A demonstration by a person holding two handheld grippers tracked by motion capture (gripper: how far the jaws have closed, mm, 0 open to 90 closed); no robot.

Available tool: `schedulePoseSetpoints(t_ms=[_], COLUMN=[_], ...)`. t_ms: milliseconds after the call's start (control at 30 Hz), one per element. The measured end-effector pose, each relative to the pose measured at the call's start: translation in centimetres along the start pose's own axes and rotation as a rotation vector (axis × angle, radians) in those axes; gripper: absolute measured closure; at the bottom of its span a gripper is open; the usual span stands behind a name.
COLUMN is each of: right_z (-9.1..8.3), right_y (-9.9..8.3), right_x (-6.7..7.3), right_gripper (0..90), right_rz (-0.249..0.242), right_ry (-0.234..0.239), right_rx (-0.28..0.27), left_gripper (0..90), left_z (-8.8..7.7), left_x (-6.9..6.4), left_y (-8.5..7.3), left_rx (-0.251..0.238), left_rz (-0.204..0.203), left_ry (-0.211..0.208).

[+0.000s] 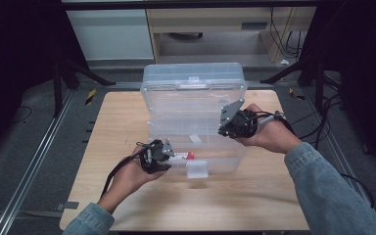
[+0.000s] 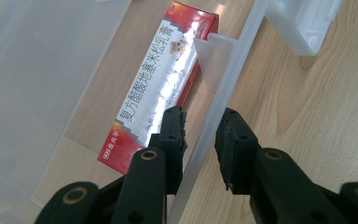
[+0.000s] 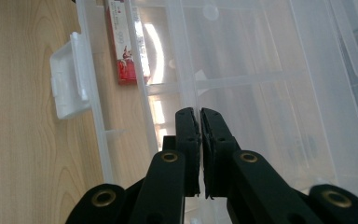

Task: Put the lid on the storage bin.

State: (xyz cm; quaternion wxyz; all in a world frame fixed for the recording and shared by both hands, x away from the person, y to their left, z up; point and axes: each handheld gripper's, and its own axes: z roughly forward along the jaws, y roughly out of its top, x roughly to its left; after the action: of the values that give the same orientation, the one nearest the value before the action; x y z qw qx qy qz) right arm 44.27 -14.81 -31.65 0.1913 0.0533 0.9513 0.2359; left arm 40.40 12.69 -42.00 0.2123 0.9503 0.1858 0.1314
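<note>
Item: clear plastic storage box [image 1: 194,105], lid [image 1: 194,77] standing open at 12 o'clock, on a wooden table [image 1: 127,112].
Contents: one red and white medicine carton [image 2: 161,81], lying flat on the box floor along the front wall [image 2: 216,107], toward 7 o'clock of the box in the high view.
Fitting: white latch tab [image 1: 197,169] on the outside of the front wall, at 6 o'clock.
Left gripper [image 2: 200,135]: at the box's front left corner; jaws narrowly parted and astride the front wall, one jaw inside just beside the carton, one outside. Whether the pads press on the wall I cannot tell.
Right gripper [image 3: 200,114]: at 3 o'clock of the box, jaws brought together on the thin edge of the clear plastic at that side; pinch looks firm.
Step in hand (judged): steadying the box with both tools, carton already inside, lid not yet down.
Next move (judged): calls for freeing the front wall, then swinging the lid forward and down toward 6 o'clock until the latch tab can catch, without nudging the carton.
</note>
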Motion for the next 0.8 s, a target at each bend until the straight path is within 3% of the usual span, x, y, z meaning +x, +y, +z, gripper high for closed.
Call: schedulePoseSetpoints(t_ms=[167,300,500,600,800], right_z=[0.0,0.0,0.0,0.0,0.0], right_y=[-0.1,-0.1,-0.2,-0.2,-0.2], right_x=[0.1,0.1,0.1,0.1,0.1], right_gripper=[86.4,86.2,86.1,86.0,85.4], right_rz=[-0.003,0.000,0.004,0.007,0.012], right_ry=[0.000,-0.001,0.004,0.005,0.007], right_rx=[-0.002,0.000,-0.004,-0.005,-0.003], left_gripper=[71.5,64.4,56.4,50.3,46.6], left_z=[-0.1,-0.5,-2.9,-4.6,-6.7], left_x=[0.0,0.2,0.1,-0.2,-0.2], left_y=[-0.2,-0.4,-1.0,-1.3,-1.6], left_rx=[-0.004,-0.006,-0.104,-0.162,-0.238], left_rz=[-0.001,-0.013,-0.049,-0.074,-0.119], left_ry=[0.007,0.009,0.021,-0.005,-0.007])
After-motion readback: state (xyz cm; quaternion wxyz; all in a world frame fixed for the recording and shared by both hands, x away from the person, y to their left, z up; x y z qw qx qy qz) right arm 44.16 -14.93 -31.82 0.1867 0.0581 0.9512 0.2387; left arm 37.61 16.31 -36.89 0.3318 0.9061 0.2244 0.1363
